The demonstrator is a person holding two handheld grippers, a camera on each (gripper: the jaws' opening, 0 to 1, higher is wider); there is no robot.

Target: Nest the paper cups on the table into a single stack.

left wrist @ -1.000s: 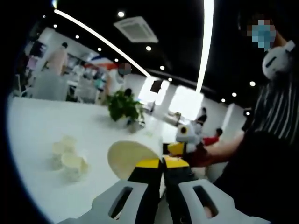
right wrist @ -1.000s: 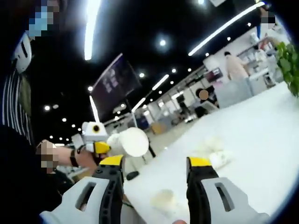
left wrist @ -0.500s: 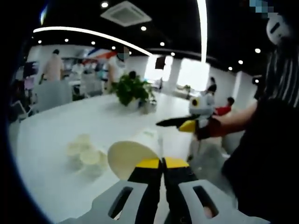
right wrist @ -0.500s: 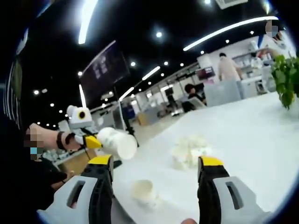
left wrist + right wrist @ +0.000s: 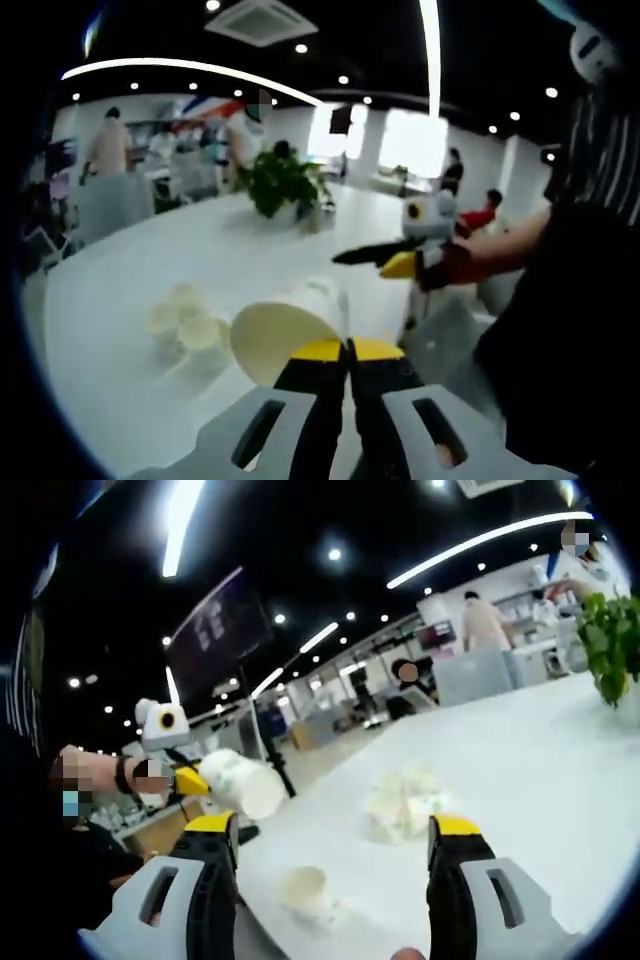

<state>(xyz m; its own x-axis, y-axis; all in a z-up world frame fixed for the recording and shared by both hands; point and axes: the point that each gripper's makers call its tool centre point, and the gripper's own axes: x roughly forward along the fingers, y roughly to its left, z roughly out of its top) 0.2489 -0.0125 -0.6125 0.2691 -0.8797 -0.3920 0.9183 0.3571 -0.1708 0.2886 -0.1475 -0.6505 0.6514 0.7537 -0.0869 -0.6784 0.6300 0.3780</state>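
My left gripper (image 5: 348, 349) is shut on the rim of a white paper cup (image 5: 274, 340), whose open mouth faces the left gripper view. Beyond it on the white table (image 5: 130, 260) stands a tight cluster of paper cups (image 5: 186, 320), and a single cup (image 5: 318, 294) peeks out behind the held one. In the right gripper view my right gripper (image 5: 333, 827) is open with nothing between its jaws. Below it sits the single cup (image 5: 304, 890), with the cluster (image 5: 405, 800) farther off. The left gripper (image 5: 188, 777) holds its cup (image 5: 242, 784) in the air at the left.
The right gripper (image 5: 388, 261) reaches in from the right over the table edge, held by a person's hand. A potted green plant (image 5: 283, 181) (image 5: 614, 645) stands at the far side of the table (image 5: 540, 750). People, chairs and desks fill the room behind.
Both views have tilted down toward the table since a second ago. The right jaws stand slightly wider apart. The left gripper keeps its hold on the cup.
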